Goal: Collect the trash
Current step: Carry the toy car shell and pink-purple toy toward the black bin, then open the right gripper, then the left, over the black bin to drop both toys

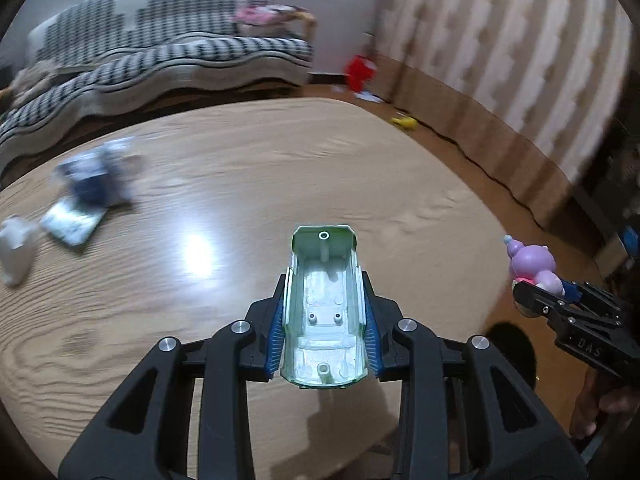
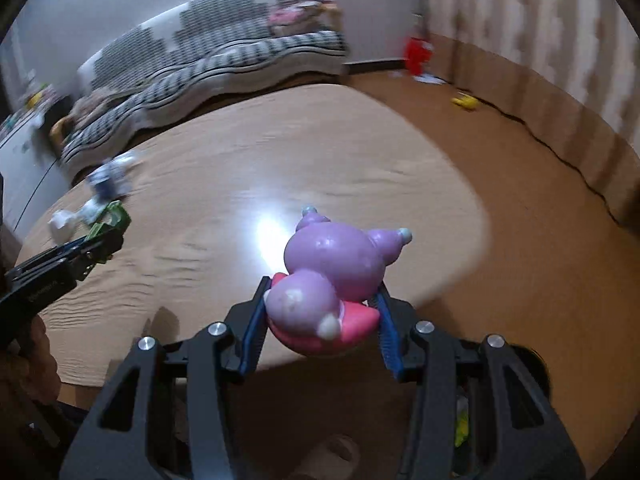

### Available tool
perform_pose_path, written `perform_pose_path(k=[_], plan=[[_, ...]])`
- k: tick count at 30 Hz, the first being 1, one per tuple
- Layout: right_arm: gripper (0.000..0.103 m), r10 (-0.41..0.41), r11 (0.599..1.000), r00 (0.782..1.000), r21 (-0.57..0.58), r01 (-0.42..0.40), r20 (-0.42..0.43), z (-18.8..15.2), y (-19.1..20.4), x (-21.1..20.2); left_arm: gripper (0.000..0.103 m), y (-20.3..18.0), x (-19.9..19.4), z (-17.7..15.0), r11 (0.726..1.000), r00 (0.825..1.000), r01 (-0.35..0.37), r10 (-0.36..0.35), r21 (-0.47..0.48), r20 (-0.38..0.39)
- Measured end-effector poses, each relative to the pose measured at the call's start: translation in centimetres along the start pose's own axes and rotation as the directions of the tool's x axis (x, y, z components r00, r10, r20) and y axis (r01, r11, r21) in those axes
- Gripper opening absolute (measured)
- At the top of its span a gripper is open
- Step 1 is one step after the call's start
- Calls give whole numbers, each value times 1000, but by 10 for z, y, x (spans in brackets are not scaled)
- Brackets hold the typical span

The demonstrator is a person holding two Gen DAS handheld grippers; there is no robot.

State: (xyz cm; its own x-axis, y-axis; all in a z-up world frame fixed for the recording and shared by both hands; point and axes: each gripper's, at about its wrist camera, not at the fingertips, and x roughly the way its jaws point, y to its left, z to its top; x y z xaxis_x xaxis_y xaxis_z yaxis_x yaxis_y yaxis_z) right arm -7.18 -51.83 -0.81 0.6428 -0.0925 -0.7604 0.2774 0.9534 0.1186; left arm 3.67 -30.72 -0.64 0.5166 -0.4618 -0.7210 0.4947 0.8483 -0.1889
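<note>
Ahead of both tongs the wooden table [image 1: 320, 168] lies bare. Far left of the left gripper [image 1: 325, 320], crumpled wrappers [image 1: 90, 184] and a white scrap [image 1: 16, 250] block that edge.

Light wood-grain table [image 1: 248, 168] carrying a small cluster of litter at its far left corner

A bright glare of lamp light is being reflected from the glossy tabletop near its middle, and the rounded far edge is being shown against the brown floor [image 1: 460, 128]. A crumpled blue-and-white wrapper [image 1: 96, 176] is being carried near the far left edge, with a flat pale green-printed packet [image 1: 74, 222] lying just beside it and a crumpled white piece of paper [image 1: 16, 248] next to that; all three are blurred. On the floor beyond the table, a small yellow object [image 1: 404, 121] is being seen near the wall, and a red object [image 1: 360, 70] with scattered white scraps [image 1: 370, 97] is being seen farther back.
</note>
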Motion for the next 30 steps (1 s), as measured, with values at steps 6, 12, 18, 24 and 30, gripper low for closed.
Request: perform_pose_path(k=[6, 12, 18, 24, 30], plan=[[48, -90, 984, 996, 155, 89, -2, -27, -99, -26, 32, -88, 28, -7, 986, 992, 121, -116, 115, -48], [49, -191, 938, 977, 276, 209, -91, -67, -178, -37, 32, -163, 50, -29, 942, 968, 242, -219, 231, -121], [49, -194, 901, 964, 355, 248, -182, -100, -221, -35, 32, -213, 68, -52, 901, 946, 311, -263, 303, -189], [50, -186, 897, 962, 366, 249, -200, -102, -224, -34, 32, -235, 85, -60, 885, 936, 331, -265, 329, -230], [51, -188, 895, 960, 366, 255, -208, -94, -219, -25, 32, -244, 92, -59, 880, 932, 339, -267, 333, -245]])
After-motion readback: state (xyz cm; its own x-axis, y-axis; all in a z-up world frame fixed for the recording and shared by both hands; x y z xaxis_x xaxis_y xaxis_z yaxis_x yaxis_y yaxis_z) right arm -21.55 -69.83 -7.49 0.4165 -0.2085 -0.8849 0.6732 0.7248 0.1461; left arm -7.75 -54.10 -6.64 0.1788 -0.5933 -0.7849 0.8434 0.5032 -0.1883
